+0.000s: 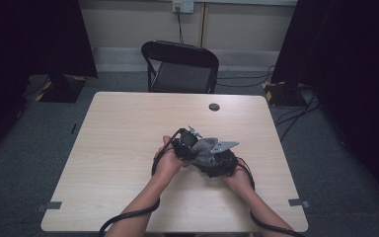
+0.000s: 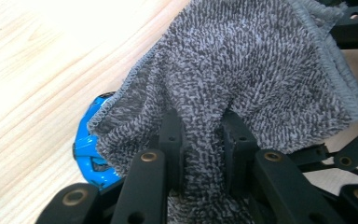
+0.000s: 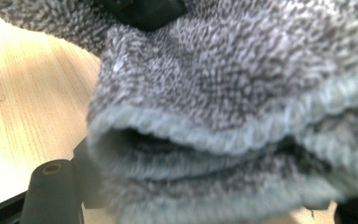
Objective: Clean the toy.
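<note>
A grey terry cloth (image 1: 207, 147) hangs between the two grippers, which a person holds close together over the middle of the table (image 1: 123, 148). My left gripper (image 2: 203, 126) is shut on a fold of the cloth (image 2: 242, 60). A small blue toy car (image 2: 91, 151) peeks out under the cloth's lower left edge, on the wood. My right gripper (image 1: 221, 162) sits just right of the left gripper (image 1: 186, 144). In the right gripper view the cloth (image 3: 223, 93) drapes across the jaws and hides how they stand.
A black folding chair (image 1: 180, 66) stands beyond the far edge of the table. A dark round spot (image 1: 214, 106) marks the tabletop near that edge. Cables trail from both grippers toward the near edge. Dark curtains flank the room.
</note>
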`<state>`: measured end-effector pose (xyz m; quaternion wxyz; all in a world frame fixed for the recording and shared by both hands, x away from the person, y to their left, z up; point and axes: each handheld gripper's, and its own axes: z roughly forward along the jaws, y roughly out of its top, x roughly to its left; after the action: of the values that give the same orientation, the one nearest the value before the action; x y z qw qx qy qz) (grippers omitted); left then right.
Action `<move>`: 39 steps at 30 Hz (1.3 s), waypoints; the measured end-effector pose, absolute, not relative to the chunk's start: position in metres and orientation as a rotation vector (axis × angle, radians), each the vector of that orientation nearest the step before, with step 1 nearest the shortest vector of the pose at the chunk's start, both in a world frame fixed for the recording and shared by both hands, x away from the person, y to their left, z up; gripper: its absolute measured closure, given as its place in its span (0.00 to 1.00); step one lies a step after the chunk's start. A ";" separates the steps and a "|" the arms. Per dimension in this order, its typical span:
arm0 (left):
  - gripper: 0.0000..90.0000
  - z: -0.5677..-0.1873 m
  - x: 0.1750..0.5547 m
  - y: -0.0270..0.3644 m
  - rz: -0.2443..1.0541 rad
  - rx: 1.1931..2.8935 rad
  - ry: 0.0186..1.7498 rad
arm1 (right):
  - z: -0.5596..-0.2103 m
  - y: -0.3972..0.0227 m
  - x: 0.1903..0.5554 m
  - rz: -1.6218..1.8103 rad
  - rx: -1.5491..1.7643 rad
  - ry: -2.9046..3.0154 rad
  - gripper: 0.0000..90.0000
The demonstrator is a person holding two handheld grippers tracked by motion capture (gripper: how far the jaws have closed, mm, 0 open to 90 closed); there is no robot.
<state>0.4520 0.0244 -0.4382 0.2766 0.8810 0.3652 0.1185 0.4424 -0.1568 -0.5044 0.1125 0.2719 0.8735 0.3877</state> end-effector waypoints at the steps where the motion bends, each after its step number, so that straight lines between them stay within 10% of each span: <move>1: 0.82 -0.438 0.453 0.025 0.324 2.367 0.983 | -0.504 -0.157 0.442 1.137 0.799 2.563 0.27; 39: 0.82 -0.448 0.482 0.065 0.314 2.316 1.168 | -0.504 -0.157 0.442 1.138 0.797 2.564 0.27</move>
<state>0.4825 0.0646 -0.4484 0.2615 0.8556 0.4315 0.1161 0.4424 -0.1568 -0.5045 0.1124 0.2716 0.8737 0.3876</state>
